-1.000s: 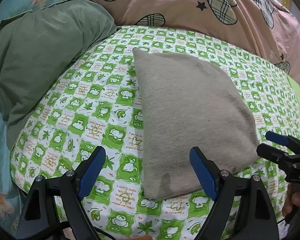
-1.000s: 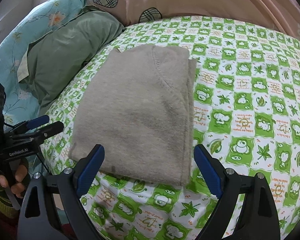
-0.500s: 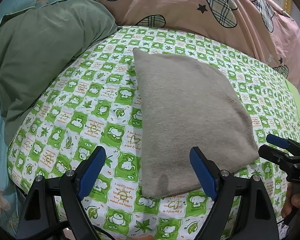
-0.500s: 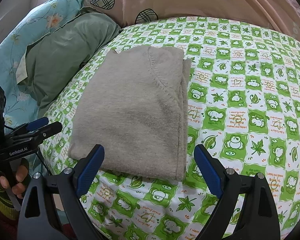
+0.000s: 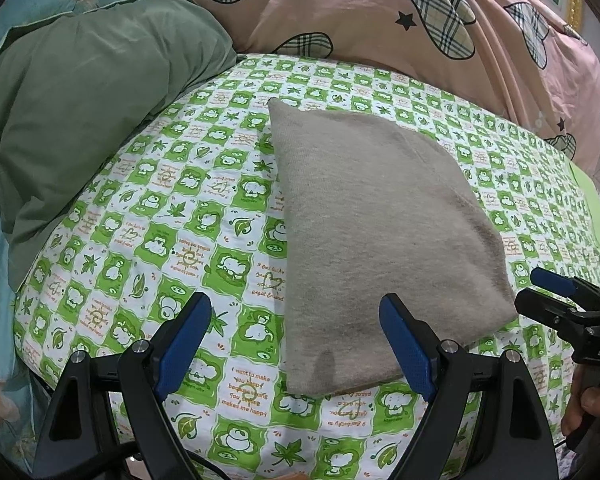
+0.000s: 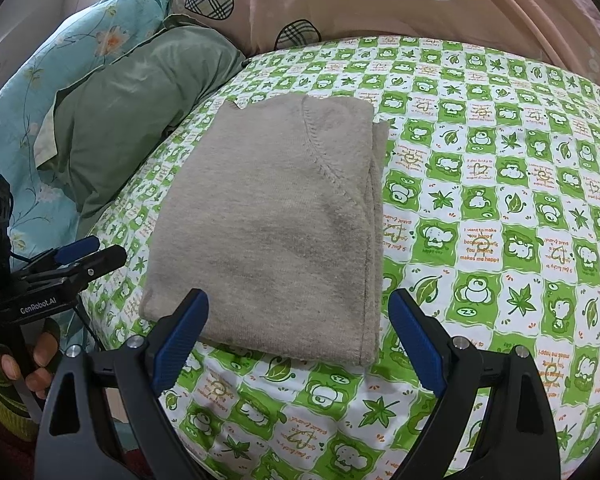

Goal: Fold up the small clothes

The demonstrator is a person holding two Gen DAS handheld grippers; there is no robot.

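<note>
Grey folded garment (image 5: 376,240) lies flat on the green-checked bedsheet (image 5: 188,240), already a neat rectangle, stitched seam and stacked layer edges showing on its right side in the right wrist view (image 6: 276,220). Left gripper (image 5: 296,344) spread wide, empty, hovering just short of the garment's near edge, with that edge's left corner ahead between its fingers and its right pad over the cloth. Right gripper (image 6: 298,336) also wide and empty, near edge of the garment directly ahead between its fingers, the right corner just inside its right finger. Each gripper shows at the other's side, held in a hand (image 6: 28,364). Green pillow (image 5: 80,120) off to the left, pink heart-print quilt (image 5: 380,20) beyond the garment. Looks like folding is done or one more fold is due. Risks: pinching only the top layer would peel the stack open; catching the sheet along with the cloth would drag and wrinkle it; uneven lift between the two sides would skew the fold.
</note>
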